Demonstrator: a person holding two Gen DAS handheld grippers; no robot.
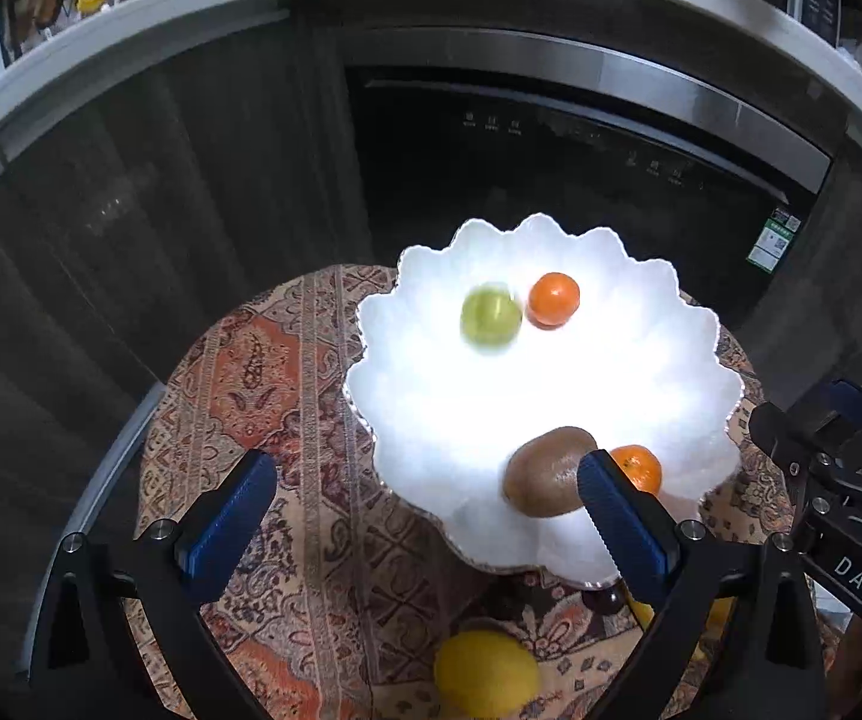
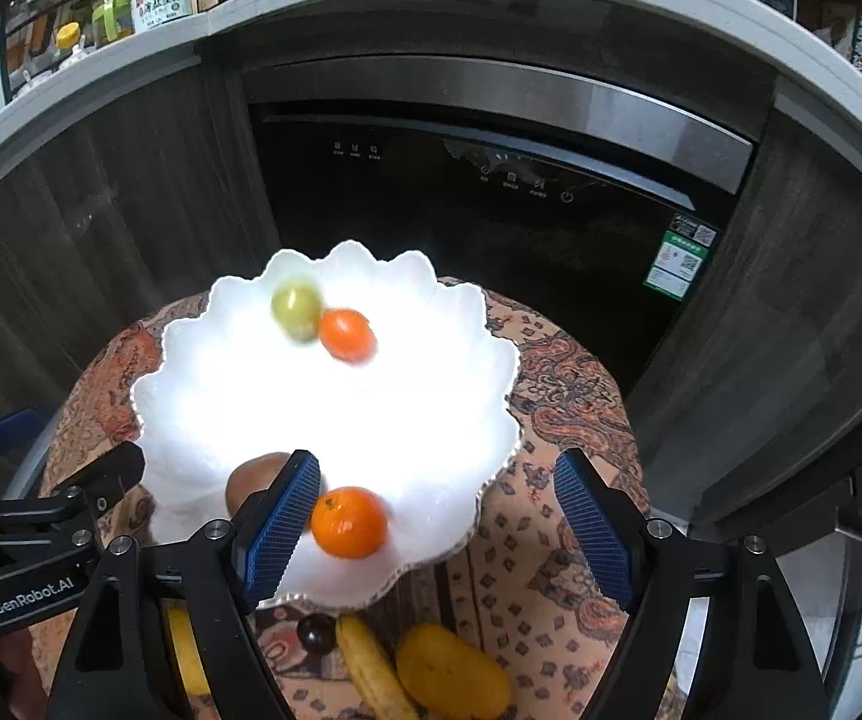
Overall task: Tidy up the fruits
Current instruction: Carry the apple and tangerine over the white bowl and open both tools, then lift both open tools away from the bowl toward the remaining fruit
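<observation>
A white scalloped bowl [image 1: 551,384] stands on a foot on the patterned table. At its far side lie a blurred green fruit [image 1: 490,318] and an orange [image 1: 554,299]. Near the front rim lie a brown kiwi [image 1: 545,471] and a second orange [image 1: 638,468]. My left gripper [image 1: 425,468] is open wide, its right finger just in front of the kiwi, nothing between the pads. In the right wrist view my right gripper [image 2: 437,468] is open above the bowl's rim [image 2: 191,336]. The near orange [image 2: 349,521] lies beside its left finger. The kiwi [image 2: 254,480] is half hidden behind that finger.
On the cloth [image 1: 323,540] below the bowl lie a lemon [image 1: 485,675], a banana [image 2: 371,666], a yellow mango [image 2: 455,672] and a dark plum [image 2: 316,633]. A black built-in appliance [image 2: 491,228] and dark cabinets stand close behind the table. Bottles [image 2: 161,0] line the counter.
</observation>
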